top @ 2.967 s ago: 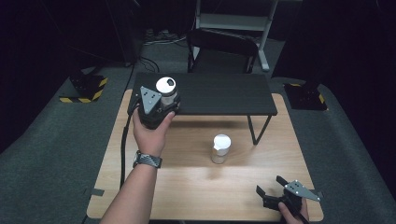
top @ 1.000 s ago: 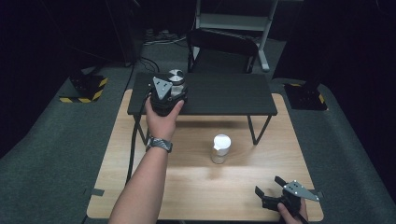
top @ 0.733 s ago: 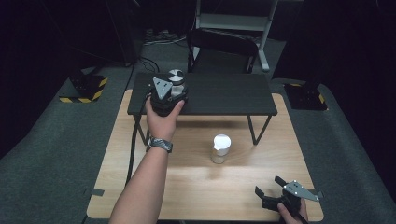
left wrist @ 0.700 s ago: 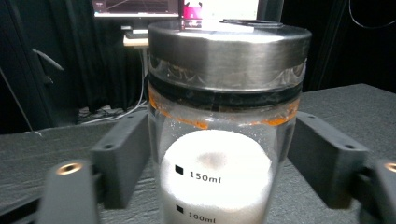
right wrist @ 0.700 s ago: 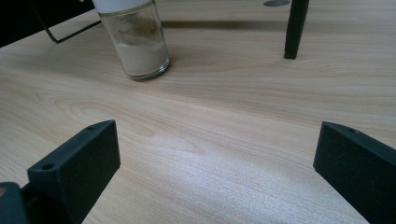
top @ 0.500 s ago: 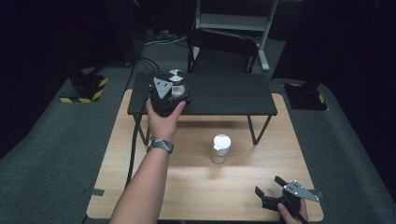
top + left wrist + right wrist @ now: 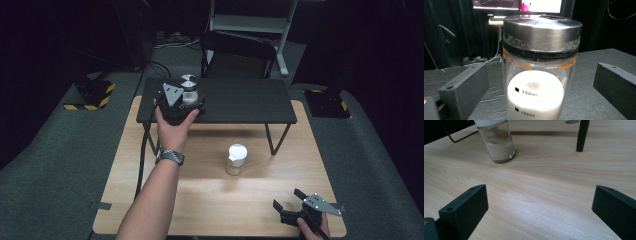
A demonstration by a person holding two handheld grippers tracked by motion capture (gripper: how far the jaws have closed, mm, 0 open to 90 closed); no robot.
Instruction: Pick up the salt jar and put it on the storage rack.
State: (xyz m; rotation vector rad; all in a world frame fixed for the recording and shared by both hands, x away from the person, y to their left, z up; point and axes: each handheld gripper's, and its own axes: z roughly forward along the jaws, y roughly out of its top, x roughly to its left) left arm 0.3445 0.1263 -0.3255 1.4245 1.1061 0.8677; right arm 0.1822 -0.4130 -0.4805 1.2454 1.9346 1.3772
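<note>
So my left gripper [image 7: 184, 100] is sitting upper left of centre in the high view, over the black raised shelf [image 7: 235, 100]; its fingers [image 7: 464, 87] have just been opening and now stand wide apart, one on each side of the glass jar [image 7: 540, 72] without pressing on it. From the left gripper view the jar stands upright on the shelf, dead centre between the fingers, close to the camera; it's got a brushed metal lid [image 7: 542, 27], an orange ring under the lid, white powder inside and volume marks printed on the glass. In the high view the lid shows as a round silver disc [image 7: 188, 80] just above the gripper.

My right gripper [image 7: 291, 210] is down in the lower right corner of the high view, low over the wooden worktop [image 7: 200, 195]; its fingers [image 7: 466, 205] are spread wide too, with bare wood between them. A second jar with a white cap [image 7: 236, 159] stands on the worktop in the middle of the frame, well apart from both grippers; in the right gripper view it's at the upper left [image 7: 497, 142], holding a pale beige powder.
</note>
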